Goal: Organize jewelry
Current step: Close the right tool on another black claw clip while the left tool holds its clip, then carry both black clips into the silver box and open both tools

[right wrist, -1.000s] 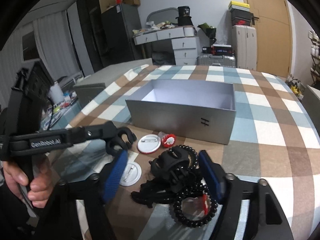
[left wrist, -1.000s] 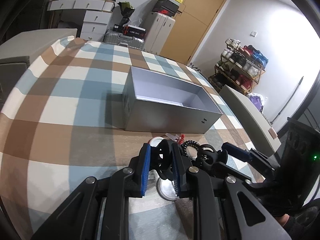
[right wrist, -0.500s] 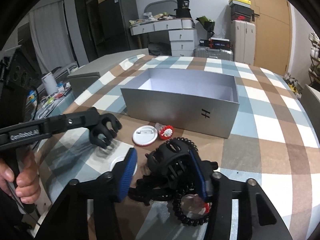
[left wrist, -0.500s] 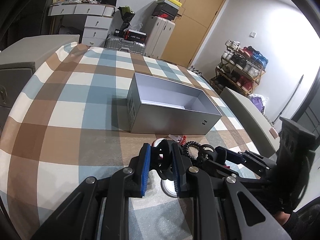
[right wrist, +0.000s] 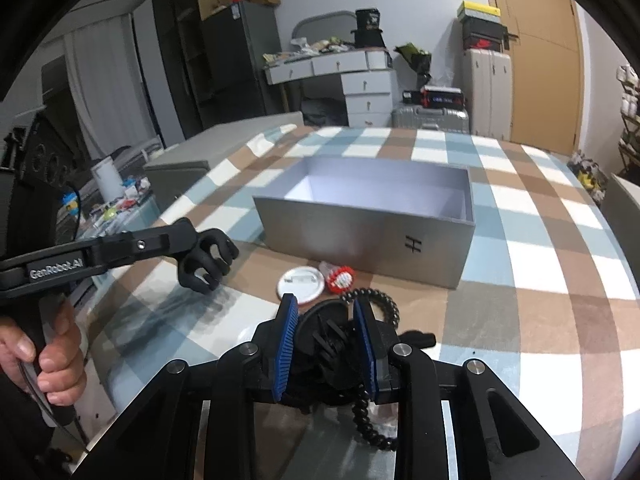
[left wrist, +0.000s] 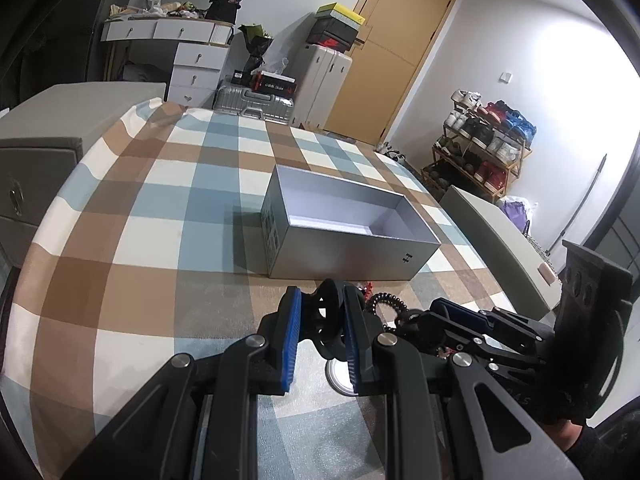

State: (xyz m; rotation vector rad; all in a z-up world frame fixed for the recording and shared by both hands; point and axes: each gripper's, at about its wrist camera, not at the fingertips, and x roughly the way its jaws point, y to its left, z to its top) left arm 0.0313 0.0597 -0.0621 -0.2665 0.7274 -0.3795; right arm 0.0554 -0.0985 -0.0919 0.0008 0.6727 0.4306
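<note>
The left tool [right wrist: 208, 258] pinches a black hair claw [right wrist: 202, 268] between its blue pads and holds it clear of the checked tabletop [right wrist: 540, 280]; a hand [right wrist: 44, 360] grips its handle at the far left of the right wrist view. Right of that tool, on the cloth, lie a white round badge [right wrist: 301, 285] and, touching it, a small red and white trinket [right wrist: 340, 278]. Just beyond them stands an open grey box [right wrist: 360, 236], with nothing visible inside.

The right tool [right wrist: 326, 322] has just been closing, and its pads now press on a second black hair claw [right wrist: 324, 340] that rests on the tabletop. A black beaded bracelet [right wrist: 380, 304] curls round this claw, past the right pad and back under the tool. In the left wrist view a silver disc [left wrist: 338, 376] lies below the left tool's right pad.
</note>
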